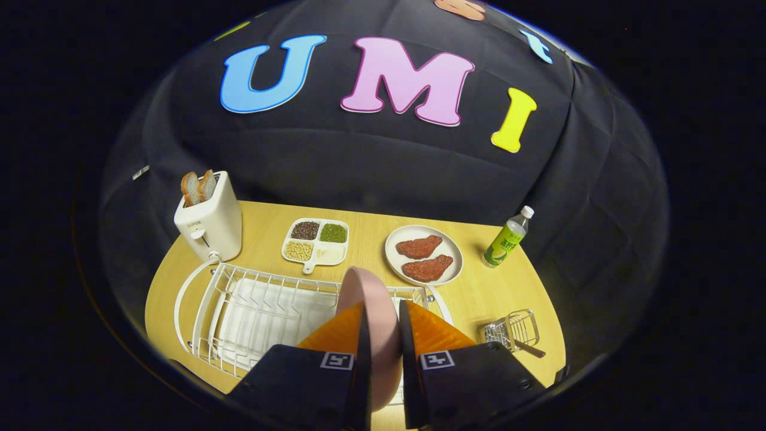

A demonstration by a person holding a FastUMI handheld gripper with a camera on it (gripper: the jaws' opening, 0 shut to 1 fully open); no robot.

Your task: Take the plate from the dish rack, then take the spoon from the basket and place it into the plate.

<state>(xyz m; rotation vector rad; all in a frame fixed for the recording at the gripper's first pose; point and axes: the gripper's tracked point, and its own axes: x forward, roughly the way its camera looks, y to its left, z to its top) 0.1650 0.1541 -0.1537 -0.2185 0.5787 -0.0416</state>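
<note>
Gripper [383, 314] clamps the pink plate [368, 293] upright on edge over the dish rack [239, 299].

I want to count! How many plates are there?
2. A pink plate stands on edge between the tongs, over the dish rack. A white plate with two meat patties lies beyond, beside the bottle.

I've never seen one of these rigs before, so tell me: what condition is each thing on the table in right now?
Gripper: shut on the pink plate.
Pink plate: on edge, above the dish rack.
Dish rack: otherwise bare.
Toaster: two slices sticking up.
Bottle: upright, capped.
Wire basket: handle poking out.
</note>
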